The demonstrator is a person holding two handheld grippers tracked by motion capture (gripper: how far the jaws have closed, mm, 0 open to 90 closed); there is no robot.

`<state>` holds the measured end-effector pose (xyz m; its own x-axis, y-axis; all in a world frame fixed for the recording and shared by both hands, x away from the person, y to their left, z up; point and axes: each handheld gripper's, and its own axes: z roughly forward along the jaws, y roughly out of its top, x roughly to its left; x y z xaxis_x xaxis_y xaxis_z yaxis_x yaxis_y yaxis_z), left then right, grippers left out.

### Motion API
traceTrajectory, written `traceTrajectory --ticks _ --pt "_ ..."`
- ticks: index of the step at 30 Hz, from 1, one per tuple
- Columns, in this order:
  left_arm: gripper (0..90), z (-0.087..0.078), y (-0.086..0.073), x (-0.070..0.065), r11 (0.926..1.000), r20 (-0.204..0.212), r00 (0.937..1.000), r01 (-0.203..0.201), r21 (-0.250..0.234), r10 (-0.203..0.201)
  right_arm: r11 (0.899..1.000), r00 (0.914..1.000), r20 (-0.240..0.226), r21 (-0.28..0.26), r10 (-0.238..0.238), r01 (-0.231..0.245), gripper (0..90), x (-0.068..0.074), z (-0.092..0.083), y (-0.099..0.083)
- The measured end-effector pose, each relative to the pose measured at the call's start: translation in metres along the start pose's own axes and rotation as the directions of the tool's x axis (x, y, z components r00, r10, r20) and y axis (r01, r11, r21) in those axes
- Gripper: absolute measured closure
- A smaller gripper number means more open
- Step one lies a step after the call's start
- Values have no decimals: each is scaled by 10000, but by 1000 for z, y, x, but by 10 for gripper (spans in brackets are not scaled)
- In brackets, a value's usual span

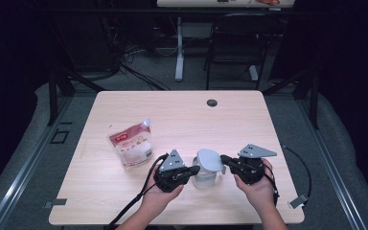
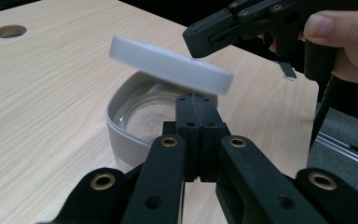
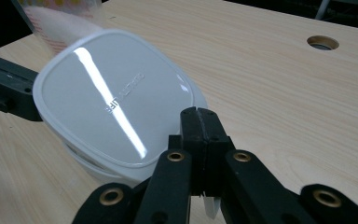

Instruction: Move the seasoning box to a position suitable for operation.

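Observation:
A clear container with a pale rim stands near the table's front edge. Its white lid is lifted and tilted above the opening. My left gripper comes in from the left, its jaws pressed together on the container's near rim. From the right, my right gripper is shut on the lid's edge and holds it up. The glossy lid top faces the right gripper view. A thin dusting lies on the container's bottom.
A red and white pouch stands to the left of the container on the wooden table. A cable hole is at the far edge. A chair and desk legs stand beyond the table.

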<state>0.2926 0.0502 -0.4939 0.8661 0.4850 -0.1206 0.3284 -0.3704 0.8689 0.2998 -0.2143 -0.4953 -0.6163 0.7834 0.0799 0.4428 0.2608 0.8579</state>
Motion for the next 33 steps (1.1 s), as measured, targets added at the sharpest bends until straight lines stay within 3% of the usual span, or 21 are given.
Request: traceTrajectory --ticks 7,13,25,33 --pt "900 2 4 -1 10000 32 10000 0 -48 0 9986 10000 64 516 -68 65 900 1 6 -5" --pt "900 2 5 -2 10000 19 10000 -48 -33 48 9981 10000 -20 614 -15 16 900 -1 7 -6" --pt "900 -4 2 1 10000 -76 10000 -16 -7 16 9957 9970 -351 649 690 -666 900 -12 8 -11" --pt "900 -6 -1 5 10000 -175 9998 62 -1 -62 9946 9956 -235 532 909 -896 900 -16 7 -14"
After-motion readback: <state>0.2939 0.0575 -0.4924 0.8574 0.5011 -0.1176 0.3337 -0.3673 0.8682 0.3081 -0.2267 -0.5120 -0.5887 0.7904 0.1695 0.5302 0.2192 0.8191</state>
